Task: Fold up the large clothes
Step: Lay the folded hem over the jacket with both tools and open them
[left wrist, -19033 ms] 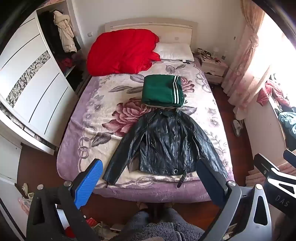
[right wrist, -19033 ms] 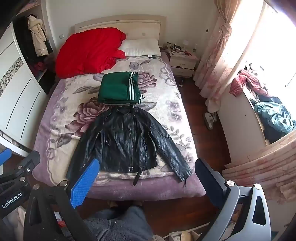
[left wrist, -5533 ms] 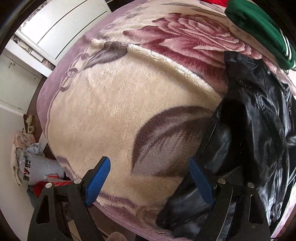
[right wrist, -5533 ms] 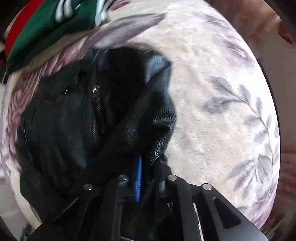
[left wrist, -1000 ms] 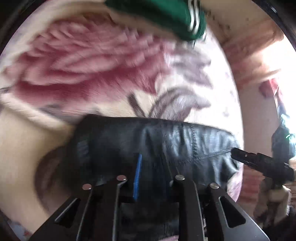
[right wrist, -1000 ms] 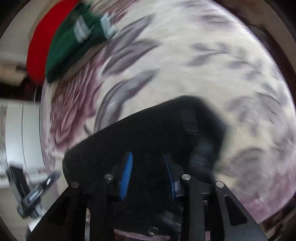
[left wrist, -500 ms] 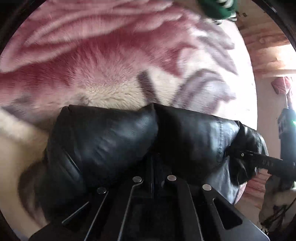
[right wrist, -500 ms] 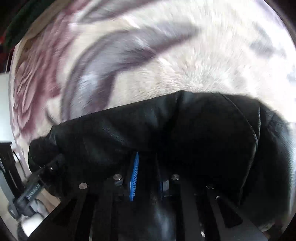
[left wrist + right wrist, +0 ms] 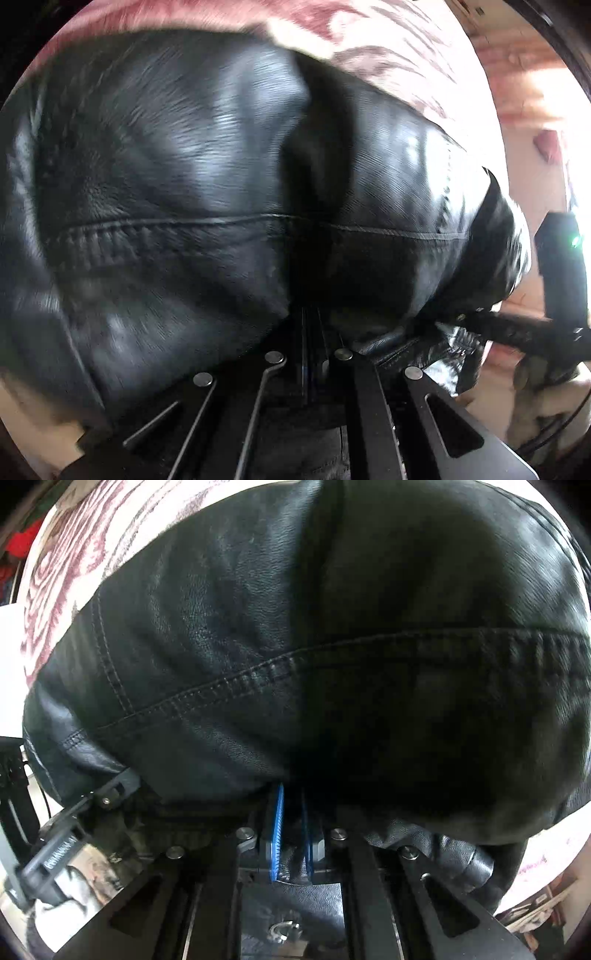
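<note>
Black leather jacket (image 9: 207,177) bulges directly ahead of both grippers, its stitched seam running crosswise. Left gripper (image 9: 312,354) and right gripper (image 9: 291,834) each pinch its near edge, jaws clamped on leather; the floral blanket (image 9: 406,48) lies beyond.

The left gripper (image 9: 312,332) is clamped on the black leather jacket (image 9: 184,166), its fingers pressed together. The right gripper (image 9: 291,812) likewise pinches the leather between its blue pads (image 9: 277,830).

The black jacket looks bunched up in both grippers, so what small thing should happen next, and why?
Probably carry the gripped edge a little further forward and lay it down flat. Both the left gripper and the right gripper are shut on the black leather jacket, which bulges up in a rounded fold over the floral blanket instead of lying flat.
</note>
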`<state>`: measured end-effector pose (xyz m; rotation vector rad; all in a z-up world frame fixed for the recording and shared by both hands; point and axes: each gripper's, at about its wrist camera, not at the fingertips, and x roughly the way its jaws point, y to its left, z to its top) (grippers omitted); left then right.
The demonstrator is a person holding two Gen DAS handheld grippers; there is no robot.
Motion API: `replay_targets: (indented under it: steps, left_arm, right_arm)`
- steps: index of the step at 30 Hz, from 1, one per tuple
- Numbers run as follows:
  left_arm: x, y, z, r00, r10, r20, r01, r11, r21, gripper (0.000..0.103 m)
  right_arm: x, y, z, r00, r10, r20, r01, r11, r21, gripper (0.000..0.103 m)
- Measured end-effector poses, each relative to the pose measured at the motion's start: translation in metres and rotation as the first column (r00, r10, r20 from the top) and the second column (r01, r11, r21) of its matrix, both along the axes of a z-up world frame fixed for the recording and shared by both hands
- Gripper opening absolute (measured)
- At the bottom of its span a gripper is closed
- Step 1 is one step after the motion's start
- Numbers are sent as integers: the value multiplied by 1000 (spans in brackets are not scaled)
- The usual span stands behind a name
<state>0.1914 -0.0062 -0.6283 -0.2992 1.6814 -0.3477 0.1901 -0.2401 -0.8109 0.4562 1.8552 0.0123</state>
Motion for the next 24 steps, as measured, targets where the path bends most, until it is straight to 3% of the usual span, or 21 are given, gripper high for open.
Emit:
replay_targets:
  steps: [3,4,5,7,8,9,11,13,15,17,18,20,22,24]
  left_arm:
    - [-4,-10,41,998,-41,57,38,998,56,4]
    - [-7,-13,54,995,-52,88,48,998,50,4]
    - [-6,-15,58,993,-57,102,53,998,46,5]
    - [-9,-25,62,992,-80,98,77,996,34,36]
    - [-12,-31,58,991,-93,95,91,996,22,80]
    - [-9,-44,52,991,-96,94,95,995,14,91]
    - [-10,-51,42,994,-73,81,76,997,-25,91]
    - [-9,-61,36,994,-51,94,54,998,-35,91]
    - [-8,-74,30,990,-47,134,45,999,12,90]
    - [-8,-85,22,988,-52,148,44,997,60,90]
    - [-8,-88,17,987,-59,152,47,996,79,88]
    - [-10,-94,13,984,-78,160,61,992,112,88]
    - [-10,-99,11,982,-106,159,84,986,141,88]
    - [-9,-104,12,981,-116,155,92,983,156,88]
  right_arm:
    - [-14,-28,29,993,-112,39,106,984,140,33]
    - [-23,-45,44,981,-179,68,164,969,187,60]
    - [-36,-66,62,959,-258,118,228,948,222,78]
    - [-62,-99,80,914,-367,174,318,913,256,85]
    - [-78,-117,82,888,-417,194,364,895,259,86]
    - [-92,-139,79,862,-461,210,407,877,257,88]
    - [-98,-160,64,840,-496,221,448,863,234,93]
    - [-101,-182,35,826,-522,211,465,844,268,93]
    - [-98,-186,11,818,-532,218,447,827,340,93]
    - [-92,-192,-8,796,-569,207,434,774,461,94]
    - [-92,-194,-13,786,-590,185,421,730,538,95]
    - [-84,-191,-22,789,-595,154,394,682,616,98]
    - [-73,-180,-28,808,-572,143,361,671,648,98]
    - [-68,-171,-28,807,-572,150,358,675,645,85]
